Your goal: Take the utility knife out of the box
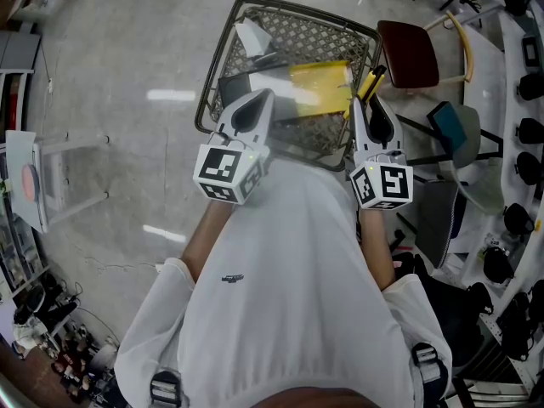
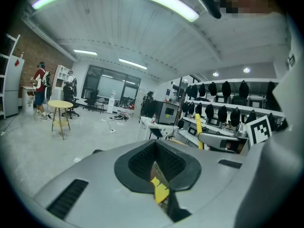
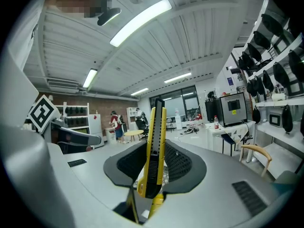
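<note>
– While the person stands over it, what does the wire basket (image 1: pixel 223 53) on the floor (image 1: pixel 127 66) hold?
– A flat yellow packet (image 1: pixel 321 87) lies near the middle, a white object (image 1: pixel 252 36) sits toward the far left corner, and a dark flat thing (image 1: pixel 234 85) rests by the left wall. I cannot tell what these are.
– Where is the utility knife?
– The yellow and black utility knife (image 3: pixel 154 151) stands upright, clamped between the jaws of the right gripper (image 1: pixel 364 102). In the head view it hangs over the basket's right rim, clear of the contents.
– And the other gripper?
– The left gripper (image 1: pixel 265 96) hovers over the basket's near left part, fingertips together on nothing. The yellow packet shows through the gap behind them.
– What is around, or in the way?
– Both grippers cover the basket's near edge. A chair with a dark red seat (image 1: pixel 408 53) stands just right of the basket.
– Any writing?
– Each gripper's cube carries black and white square patterns. Print elsewhere is too small to read.
</note>
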